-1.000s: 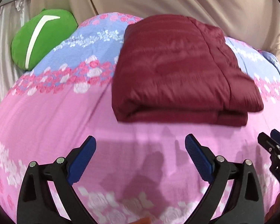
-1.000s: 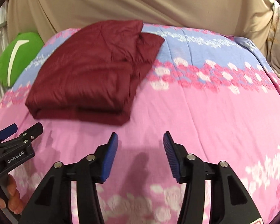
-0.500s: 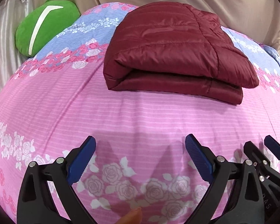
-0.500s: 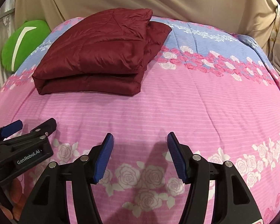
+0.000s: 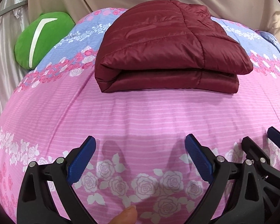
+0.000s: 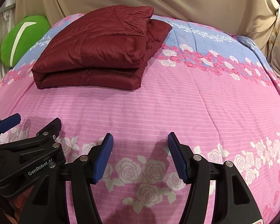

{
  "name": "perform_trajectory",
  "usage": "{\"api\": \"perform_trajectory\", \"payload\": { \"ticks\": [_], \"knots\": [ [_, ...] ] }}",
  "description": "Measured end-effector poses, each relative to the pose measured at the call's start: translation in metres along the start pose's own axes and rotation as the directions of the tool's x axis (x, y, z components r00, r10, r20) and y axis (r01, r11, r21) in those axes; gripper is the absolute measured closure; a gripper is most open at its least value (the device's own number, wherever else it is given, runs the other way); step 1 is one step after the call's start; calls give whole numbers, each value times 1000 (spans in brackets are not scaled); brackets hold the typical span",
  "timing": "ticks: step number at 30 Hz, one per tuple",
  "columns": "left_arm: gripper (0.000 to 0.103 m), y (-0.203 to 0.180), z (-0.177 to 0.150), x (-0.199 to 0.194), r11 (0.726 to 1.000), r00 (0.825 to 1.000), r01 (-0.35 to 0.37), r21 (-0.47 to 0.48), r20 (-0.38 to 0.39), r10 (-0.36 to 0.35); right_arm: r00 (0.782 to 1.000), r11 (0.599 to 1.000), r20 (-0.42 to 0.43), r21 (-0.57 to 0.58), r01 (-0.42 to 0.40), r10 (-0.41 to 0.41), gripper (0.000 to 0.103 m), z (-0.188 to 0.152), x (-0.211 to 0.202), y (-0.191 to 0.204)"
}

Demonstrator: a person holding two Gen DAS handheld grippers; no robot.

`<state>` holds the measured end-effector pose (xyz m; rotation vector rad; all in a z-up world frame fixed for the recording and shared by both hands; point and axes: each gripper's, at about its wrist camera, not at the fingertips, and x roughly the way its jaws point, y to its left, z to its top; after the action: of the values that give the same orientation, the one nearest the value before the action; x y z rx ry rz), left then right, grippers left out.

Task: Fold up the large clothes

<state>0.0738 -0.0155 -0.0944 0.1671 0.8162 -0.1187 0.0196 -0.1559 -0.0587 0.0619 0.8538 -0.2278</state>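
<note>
a: how are the two grippers standing?

b: the left gripper [image 5: 140, 158] has its blue pads spread wide with nothing between them, only pink bedspread [image 5: 140, 115] beneath. the right gripper [image 6: 140, 155] is parted too, a bit less wide; its jaws have just been opening, and nothing sits between them. neither one touches the jacket.

a: and where's the jacket?

b: the folded maroon puffer jacket [image 5: 168, 52] lies on the bedspread well beyond the tips, at about twelve o'clock from the left gripper and eleven o'clock from the right [image 6: 99, 50]. its long axis runs side to side across the bed, with the doubled fold edge facing the grippers and looser layers sticking out at its far right corner.

a: anything else?

b: a green cushion [image 5: 41, 39] at ten o'clock, by the bed's far left edge, and a fingertip [image 5: 127, 214] at six o'clock in the left view.
</note>
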Motion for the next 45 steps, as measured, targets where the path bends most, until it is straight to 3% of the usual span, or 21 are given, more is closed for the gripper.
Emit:
{"api": "perform_trajectory", "payload": {
  "ticks": [45],
  "knots": [
    [14, -2, -2, -1, 1000, 1000, -15, 7, 6, 15, 1000, 1000, 2, -1, 9, -9, 43, -2, 2, 2]
  ]
}}
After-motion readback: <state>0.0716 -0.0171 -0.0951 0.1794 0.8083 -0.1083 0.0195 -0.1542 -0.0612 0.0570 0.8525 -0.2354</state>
